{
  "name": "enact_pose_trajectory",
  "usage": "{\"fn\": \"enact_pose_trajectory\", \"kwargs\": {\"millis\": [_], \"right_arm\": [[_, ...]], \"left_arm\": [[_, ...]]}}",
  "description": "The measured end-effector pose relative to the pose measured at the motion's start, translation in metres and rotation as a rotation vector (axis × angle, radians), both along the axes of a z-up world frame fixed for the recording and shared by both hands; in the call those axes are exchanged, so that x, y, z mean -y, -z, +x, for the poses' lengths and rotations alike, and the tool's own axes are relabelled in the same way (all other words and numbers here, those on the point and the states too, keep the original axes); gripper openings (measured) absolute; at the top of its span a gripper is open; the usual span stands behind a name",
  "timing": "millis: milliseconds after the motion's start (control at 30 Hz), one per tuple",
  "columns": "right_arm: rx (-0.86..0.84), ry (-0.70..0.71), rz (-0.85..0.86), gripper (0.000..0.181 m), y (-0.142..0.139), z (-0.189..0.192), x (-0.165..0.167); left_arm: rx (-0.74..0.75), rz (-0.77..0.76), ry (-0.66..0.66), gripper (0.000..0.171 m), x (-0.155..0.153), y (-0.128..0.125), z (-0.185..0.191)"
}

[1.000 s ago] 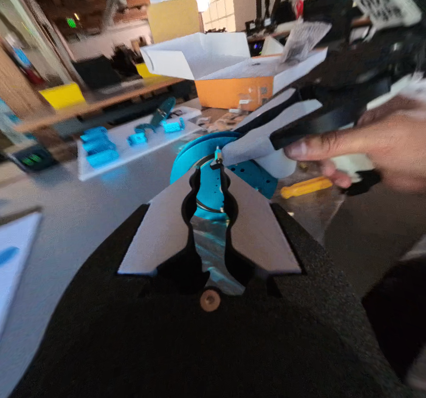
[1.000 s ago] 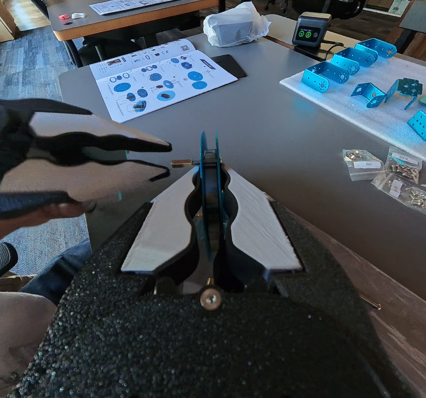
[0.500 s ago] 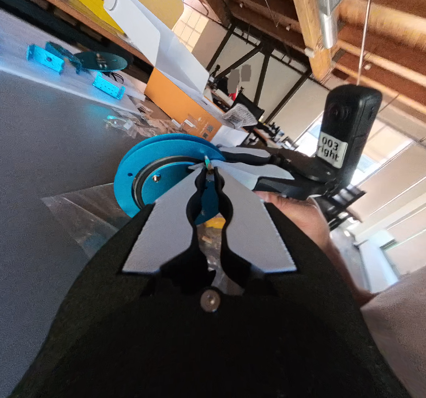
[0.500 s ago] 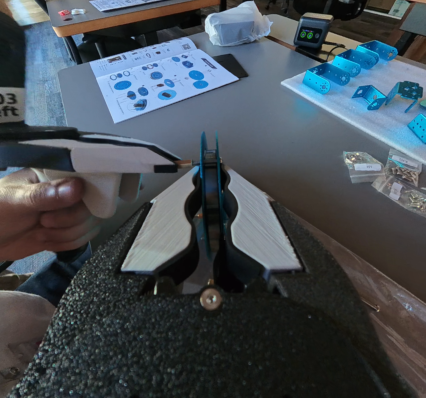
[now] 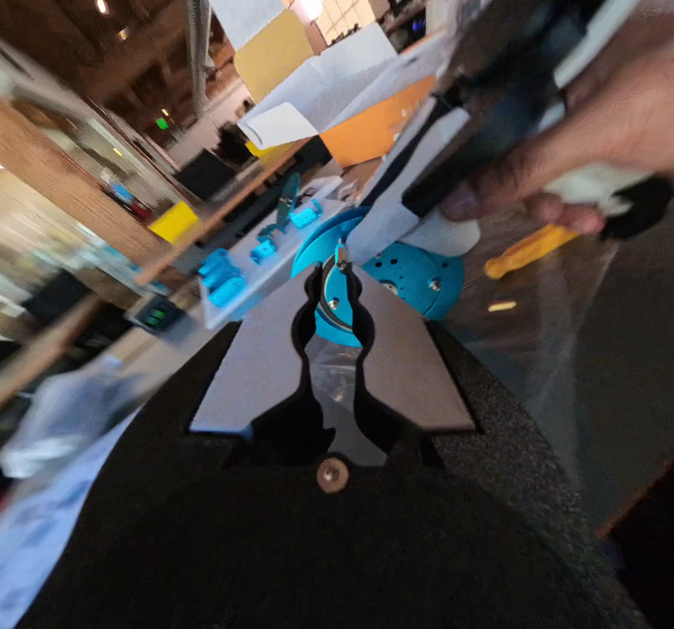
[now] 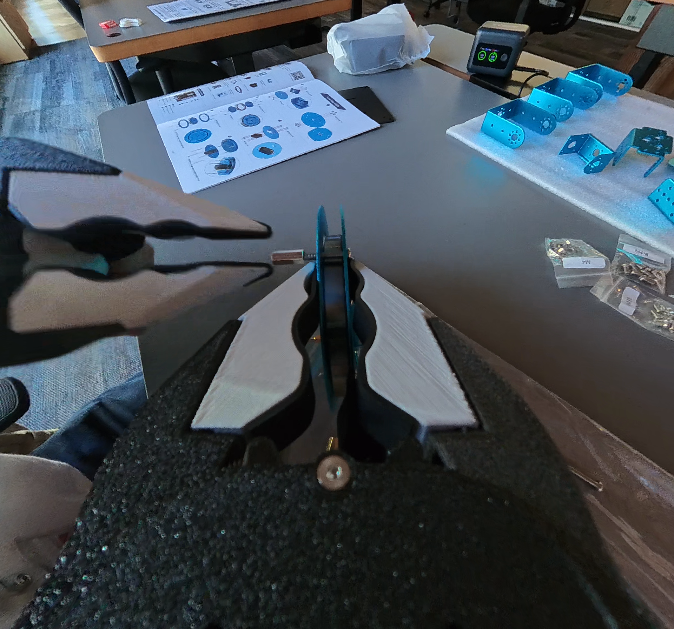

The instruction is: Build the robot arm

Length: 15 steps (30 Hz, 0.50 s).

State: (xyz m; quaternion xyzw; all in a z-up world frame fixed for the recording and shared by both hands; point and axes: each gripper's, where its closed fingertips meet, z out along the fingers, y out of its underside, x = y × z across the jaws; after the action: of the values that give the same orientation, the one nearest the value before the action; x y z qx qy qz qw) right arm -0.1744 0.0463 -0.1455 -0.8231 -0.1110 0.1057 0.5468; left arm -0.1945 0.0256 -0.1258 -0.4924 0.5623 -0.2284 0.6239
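My right gripper [image 6: 332, 265] is shut on a blue two-disc wheel assembly [image 6: 320, 232] and holds it edge-on above the grey table [image 6: 419, 210]. A small metal standoff [image 6: 288, 257] sticks out of the assembly's left face on a thread. My left gripper [image 6: 270, 250] comes in from the left, jaws slightly apart, tips around the standoff's outer end without clamping it. In the left wrist view the standoff [image 5: 341, 256] sits at my left gripper's [image 5: 333, 269] tips, against the blue assembly [image 5: 412, 276]. A hand holds the right gripper, whose fingers [image 5: 386, 218] clamp the assembly's top.
An open instruction booklet [image 6: 255, 126] lies far left. A white foam sheet [image 6: 598, 174] with blue brackets [image 6: 518, 123] is at the right, bags of screws [image 6: 576, 261] in front. A small black screen device [image 6: 492, 54] and white wrapped bundle [image 6: 375, 43] stand behind. A yellow screwdriver [image 5: 525, 250] lies nearby.
Half a second ago my left gripper was rolled over and shut on the standoff. Now it has rolled back and opened, tips still at the standoff. The right gripper has not moved.
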Motion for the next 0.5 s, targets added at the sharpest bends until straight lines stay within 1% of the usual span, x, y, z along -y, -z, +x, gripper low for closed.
{"fn": "enact_pose_trajectory", "kwargs": {"millis": [67, 100, 133, 167, 200, 300, 367, 400, 467, 500], "right_arm": [[-0.019, 0.009, -0.001, 0.013, 0.0, 0.003, 0.0], [-0.022, 0.01, -0.001, 0.013, 0.0, 0.003, 0.0], [-0.02, 0.011, 0.0, 0.013, 0.0, 0.003, 0.001], [-0.014, 0.008, 0.001, 0.013, 0.0, 0.002, 0.001], [-0.006, 0.006, 0.0, 0.013, 0.0, 0.001, 0.001], [0.016, 0.001, -0.001, 0.013, 0.0, -0.002, 0.0], [0.023, 0.002, -0.001, 0.013, 0.0, -0.003, 0.0], [0.023, 0.003, -0.001, 0.013, 0.0, -0.003, 0.0], [0.018, 0.005, -0.001, 0.013, 0.0, -0.003, 0.001], [0.02, 0.005, -0.001, 0.013, 0.0, -0.003, 0.001]], "left_arm": [[0.153, -0.45, 0.058, 0.016, 0.002, -0.004, -0.004], [0.226, -0.65, 0.097, 0.017, 0.004, -0.006, -0.005], [0.283, -0.819, 0.129, 0.023, 0.004, -0.006, -0.004], [0.317, -0.953, 0.158, 0.024, 0.004, -0.004, -0.002], [0.337, -1.039, 0.179, 0.024, 0.005, -0.002, 0.001], [0.405, -1.118, 0.205, 0.023, 0.007, -0.004, 0.007], [0.429, -1.122, 0.178, 0.015, 0.002, -0.006, 0.008], [0.415, -1.097, 0.154, 0.006, 0.0, -0.004, 0.009], [0.365, -0.994, 0.15, 0.005, 0.001, -0.002, 0.01], [0.316, -0.864, 0.131, 0.004, 0.001, -0.001, 0.009]]}}
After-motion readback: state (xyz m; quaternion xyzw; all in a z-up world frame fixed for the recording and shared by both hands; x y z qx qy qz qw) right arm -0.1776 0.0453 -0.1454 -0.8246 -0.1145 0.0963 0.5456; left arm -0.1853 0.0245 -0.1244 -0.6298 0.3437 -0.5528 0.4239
